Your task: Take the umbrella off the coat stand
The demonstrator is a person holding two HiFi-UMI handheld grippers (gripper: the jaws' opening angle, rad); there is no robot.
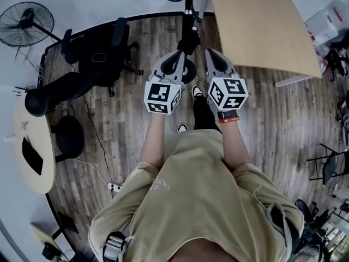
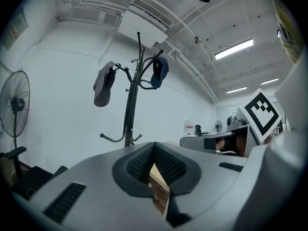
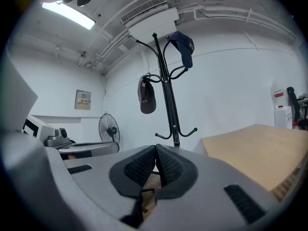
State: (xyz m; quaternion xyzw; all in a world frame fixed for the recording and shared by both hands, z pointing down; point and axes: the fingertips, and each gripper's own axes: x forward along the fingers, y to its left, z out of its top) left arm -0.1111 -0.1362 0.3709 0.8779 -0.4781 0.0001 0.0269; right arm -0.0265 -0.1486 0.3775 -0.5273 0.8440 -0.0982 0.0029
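Well, the left gripper [image 2: 154,159] has its jaws pressed together with nothing between them, and the right gripper [image 3: 156,160] is the same: closed and empty. Both point about level toward the coat stand [image 2: 131,114], which stands at twelve o'clock, apart from them. A grey cap [image 2: 102,86] hangs at ten o'clock of the pole and a dark blue cap [image 2: 159,72] at two o'clock; the lower hooks are bare. I cannot make out the umbrella for sure. In the head view a dark lump [image 1: 191,40] low on the pole may be it. I judge the step in hand is the approach. Next, one gripper must open its jaws, reach the umbrella and close on it before lifting it off.
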